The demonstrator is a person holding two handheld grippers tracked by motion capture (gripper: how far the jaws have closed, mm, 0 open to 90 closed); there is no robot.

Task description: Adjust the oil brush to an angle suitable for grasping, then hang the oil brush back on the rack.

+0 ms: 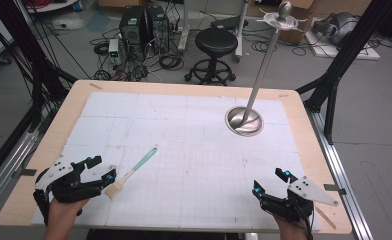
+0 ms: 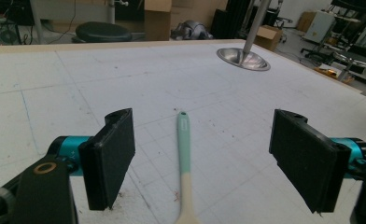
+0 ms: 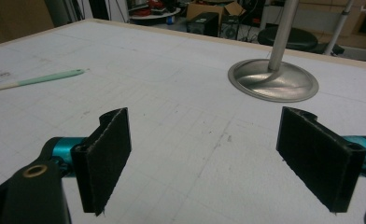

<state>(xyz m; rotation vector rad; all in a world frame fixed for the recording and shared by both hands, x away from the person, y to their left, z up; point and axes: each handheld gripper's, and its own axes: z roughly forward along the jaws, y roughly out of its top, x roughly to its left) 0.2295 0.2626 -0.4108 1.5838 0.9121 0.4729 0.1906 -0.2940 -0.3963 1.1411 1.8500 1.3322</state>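
High view: spatula lies free between wide jaws

Near the worktop's (image 1: 184, 87) front left corner, the left gripper (image 1: 98, 169) has its jaws spread wide, nothing clamped. A mint-handled spatula (image 1: 131, 172) lies flat on the white gridded sheet, its wooden blade just beside the jaw tips. Left gripper view shows the handle running up between both pads, touching neither. The right gripper (image 1: 271, 182), well apart at front right, is equally wide and empty. A steel stand (image 1: 244, 120) rises further back.

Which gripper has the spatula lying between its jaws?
The left gripper: the spatula lies on the table between its open jaws, untouched. The right gripper, also open, has only bare table ahead.
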